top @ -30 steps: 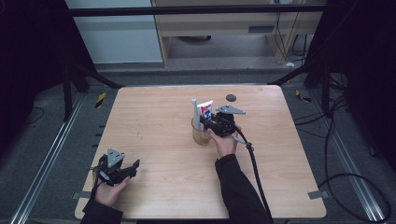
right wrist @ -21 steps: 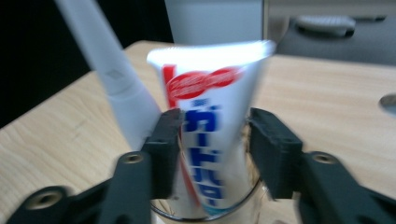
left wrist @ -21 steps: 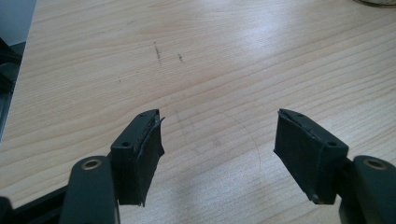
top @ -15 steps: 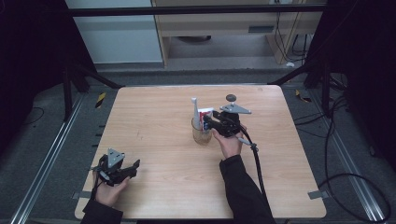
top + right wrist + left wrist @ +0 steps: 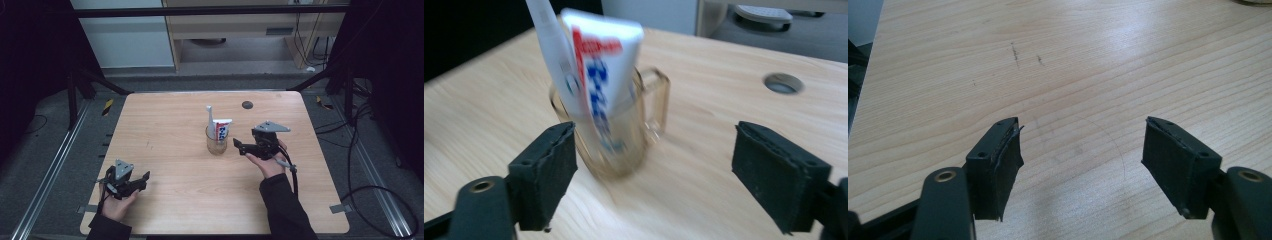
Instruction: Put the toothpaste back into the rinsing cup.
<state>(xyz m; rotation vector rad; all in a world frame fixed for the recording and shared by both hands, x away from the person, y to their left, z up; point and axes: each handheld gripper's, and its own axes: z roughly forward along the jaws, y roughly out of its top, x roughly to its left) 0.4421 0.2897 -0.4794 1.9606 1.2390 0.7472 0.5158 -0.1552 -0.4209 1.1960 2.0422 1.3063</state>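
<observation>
Wooden table [image 5: 170, 130] with a pale grain fills the scene, and near its middle stands a clear glass mug with a side handle [image 5: 216, 141]. Upright inside it are a red, white and blue toothpaste tube [image 5: 222, 128] and a slim white toothbrush [image 5: 210, 118], both leaning slightly.

The mug looks rigid, smooth and breakable, probably slippery to rubber pads; its wall or handle seems the safest place to take hold. The tube is likely soft and light, the toothbrush stiff and thin.

The right gripper [image 5: 239, 147] sits just beside the mug, apart from it, jaws spread wide and holding nothing. In the right gripper view the mug [image 5: 616, 132] stands ahead, toward the left-hand jaw.

The left gripper [image 5: 143, 179] rests near the table's front left corner, well apart from the mug, jaws also spread over bare wood.
</observation>
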